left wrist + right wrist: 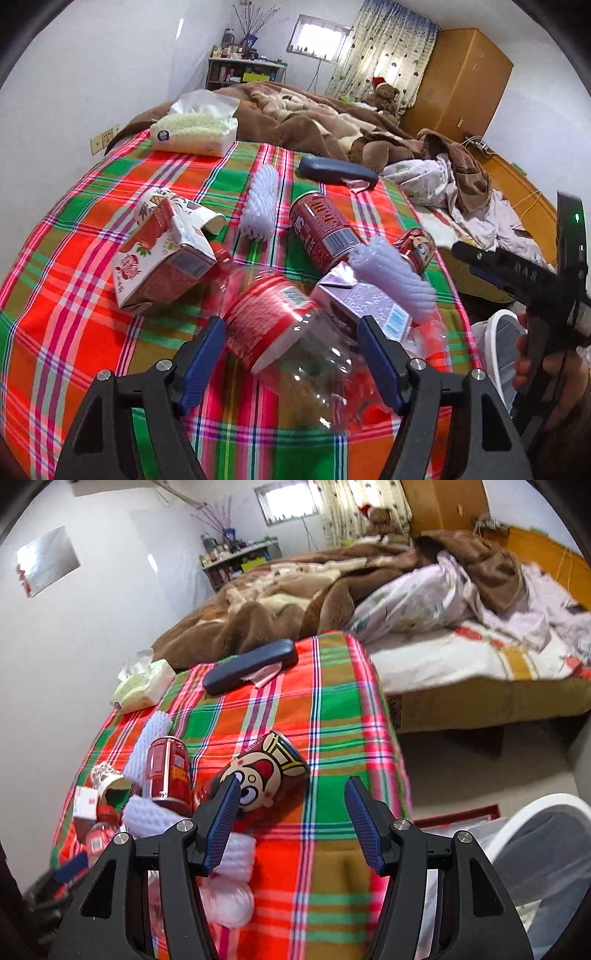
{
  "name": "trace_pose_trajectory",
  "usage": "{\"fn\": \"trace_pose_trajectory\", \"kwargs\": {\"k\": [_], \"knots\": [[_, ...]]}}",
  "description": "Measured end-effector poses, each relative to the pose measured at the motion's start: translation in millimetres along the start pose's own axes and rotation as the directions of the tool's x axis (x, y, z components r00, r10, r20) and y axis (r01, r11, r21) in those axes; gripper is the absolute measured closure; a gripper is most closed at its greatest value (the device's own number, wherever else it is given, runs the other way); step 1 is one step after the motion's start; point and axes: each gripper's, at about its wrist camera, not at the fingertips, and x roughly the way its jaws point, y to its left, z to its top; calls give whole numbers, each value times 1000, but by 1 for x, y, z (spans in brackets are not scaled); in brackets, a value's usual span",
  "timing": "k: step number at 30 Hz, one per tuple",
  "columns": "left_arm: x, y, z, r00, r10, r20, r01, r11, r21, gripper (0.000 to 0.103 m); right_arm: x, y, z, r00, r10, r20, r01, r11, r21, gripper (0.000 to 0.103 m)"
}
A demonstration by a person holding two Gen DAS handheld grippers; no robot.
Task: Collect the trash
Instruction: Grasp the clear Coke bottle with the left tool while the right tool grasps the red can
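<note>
Our spread left gripper (291,354) straddled the plastic bottle (291,332), lying slantwise between its fingers; our right gripper (291,827) gaped empty.

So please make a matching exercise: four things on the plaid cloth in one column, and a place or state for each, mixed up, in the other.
1. clear plastic bottle
2. cartoon can
3. dark blue case
4. tissue pack

a. at the far left corner of the cloth
b. between the left hand-held gripper fingers
c. lying ahead of the right hand-held gripper
d. beside the brown blanket

Pairs: 1-b, 2-c, 3-d, 4-a
</note>
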Motion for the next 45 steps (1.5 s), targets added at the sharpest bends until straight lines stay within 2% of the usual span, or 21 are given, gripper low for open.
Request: {"fn": "trace_pose_trajectory", "kwargs": {"k": [3,9,11,13,19,23,27,29,30,31,33,35,45], "knots": [[9,1,1,1000,17,-25,-16,1000,10,30,10,5,4,999,33,-28,-33,999,8,43],[18,13,1,998,40,-58,-39,999,17,30,29,15,9,995,43,-88,-41,999,28,43],[18,18,2,998,40,-53,-39,999,18,30,37,20,11,993,39,-114,-37,999,22,35],[19,22,2,997,48,-59,-47,999,18,30,43,26,10,991,43,-129,-40,999,21,34],[20,32,5,996,58,-66,-57,998,14,30,56,50,10,988,-23,-151,9,995,-96,34],[21,33,10,997,52,-58,-51,999,19,30,58,58,9,986,-90,-141,63,981,-185,34],[27,30,16,996,53,-72,-49,997,56,30,62,53,9,980,-137,-147,105,973,-204,34],[32,31,18,995,48,-84,-43,997,62,30,63,49,9,979,-133,-155,101,975,-198,35],[35,32,19,995,44,-91,-39,998,51,30,64,48,9,979,-132,-156,100,976,-195,38],[36,33,19,995,35,-95,-32,999,36,30,64,47,9,980,-131,-153,101,977,-190,45],[35,33,19,996,27,-87,-24,999,35,30,62,47,8,980,-138,-141,109,975,-195,46],[36,31,18,996,24,-91,-20,999,41,41,62,48,7,981,-138,-134,108,972,-209,46],[21,22,16,998,18,-56,-16,999,45,41,39,42,5,993,-87,-78,71,980,-188,47]]}}
